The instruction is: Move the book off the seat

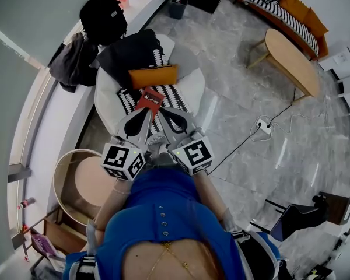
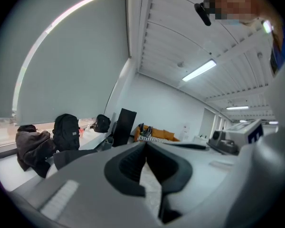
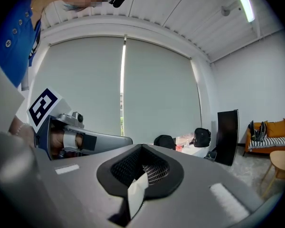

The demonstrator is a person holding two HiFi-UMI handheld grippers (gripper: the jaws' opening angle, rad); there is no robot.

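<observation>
A red book with white lettering hangs just above the striped seat cushion of a white armchair. My left gripper and right gripper meet side by side at its near edge, both shut on it. In the right gripper view a white page edge of the book sticks up between the black pads of the right gripper. The left gripper view shows a pale strip of the book pinched between the pads of the left gripper.
An orange cushion and a black jacket lie at the back of the chair. A black backpack sits on the window ledge. A round side table stands at the near left. An oval wooden table and a power strip are at the right.
</observation>
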